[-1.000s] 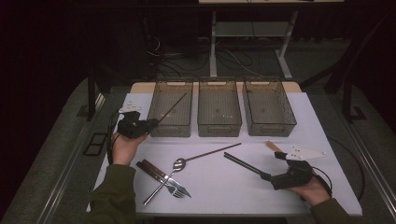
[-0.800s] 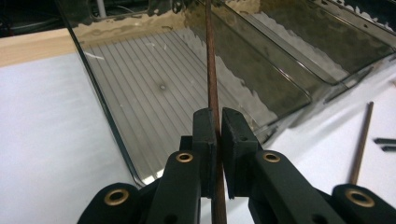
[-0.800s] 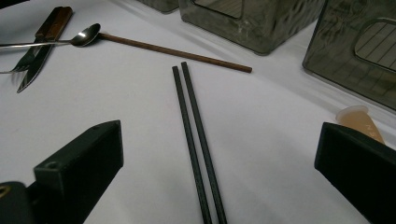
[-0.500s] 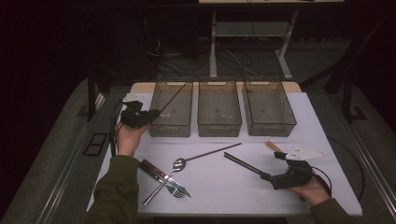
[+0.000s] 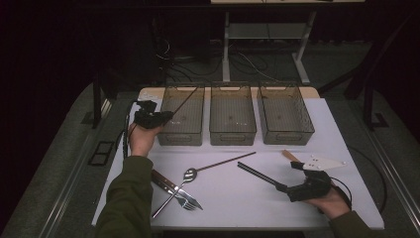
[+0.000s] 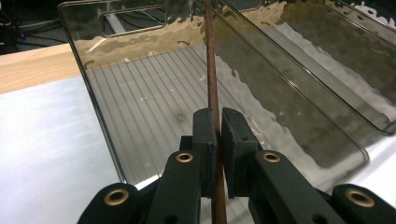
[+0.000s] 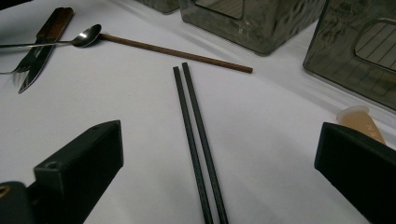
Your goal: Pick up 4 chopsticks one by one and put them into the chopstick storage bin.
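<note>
The left gripper (image 6: 216, 140) pinches a thin brown wooden chopstick (image 6: 212, 70) between its pads, the stick running out beyond the fingers over the smoky clear plastic bin (image 6: 140, 116). In the high view that grip is too small to read. The right gripper (image 7: 215, 186) has its fingers spread wide, with a pair of black chopsticks (image 7: 196, 140) lying on the white table (image 7: 116, 107) between them, unpinched.

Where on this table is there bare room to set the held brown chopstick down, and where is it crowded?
All three bins look empty; the left gripper holds the brown chopstick over the left bin. The white mat is bare between the black chopsticks and the fork. It is crowded around the spoon and knife.
</note>
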The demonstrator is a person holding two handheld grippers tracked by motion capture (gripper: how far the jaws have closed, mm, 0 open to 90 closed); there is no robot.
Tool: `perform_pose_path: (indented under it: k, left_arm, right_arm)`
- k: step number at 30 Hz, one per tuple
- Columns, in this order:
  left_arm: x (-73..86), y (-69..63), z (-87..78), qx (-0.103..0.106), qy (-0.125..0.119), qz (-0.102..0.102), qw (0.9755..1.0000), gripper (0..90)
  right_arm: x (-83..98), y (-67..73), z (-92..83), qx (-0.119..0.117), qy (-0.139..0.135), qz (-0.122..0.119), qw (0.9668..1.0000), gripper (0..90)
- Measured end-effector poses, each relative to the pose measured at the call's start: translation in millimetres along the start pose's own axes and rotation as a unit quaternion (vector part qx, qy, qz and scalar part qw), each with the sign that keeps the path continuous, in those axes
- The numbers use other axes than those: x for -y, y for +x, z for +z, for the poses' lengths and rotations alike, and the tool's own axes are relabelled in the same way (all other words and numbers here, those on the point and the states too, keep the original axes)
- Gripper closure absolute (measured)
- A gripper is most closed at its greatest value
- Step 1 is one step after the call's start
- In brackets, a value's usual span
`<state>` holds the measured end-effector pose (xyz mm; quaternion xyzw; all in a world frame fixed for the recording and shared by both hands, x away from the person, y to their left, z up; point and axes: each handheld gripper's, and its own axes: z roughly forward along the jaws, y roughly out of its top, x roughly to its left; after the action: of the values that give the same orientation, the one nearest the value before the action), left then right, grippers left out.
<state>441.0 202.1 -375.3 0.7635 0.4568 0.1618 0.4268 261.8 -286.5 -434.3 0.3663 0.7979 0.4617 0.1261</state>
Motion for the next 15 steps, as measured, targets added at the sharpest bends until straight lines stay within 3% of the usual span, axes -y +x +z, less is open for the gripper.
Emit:
perform_pose_path:
  k: [6, 15]
  left_arm:
    - [-7.7, 3.5, 8.2, -0.002, -0.001, -0.01, 1.0, 84.4]
    - [-11.6, 7.3, 18.8, -0.015, 0.01, -0.006, 0.9998, 84.4]
  right_arm:
    - [0.0, 0.1, 0.0, -0.001, 0.0, 0.0, 1.0, 1.2]
    - [0.0, 0.8, -0.4, -0.003, -0.002, -0.003, 1.0, 1.2]
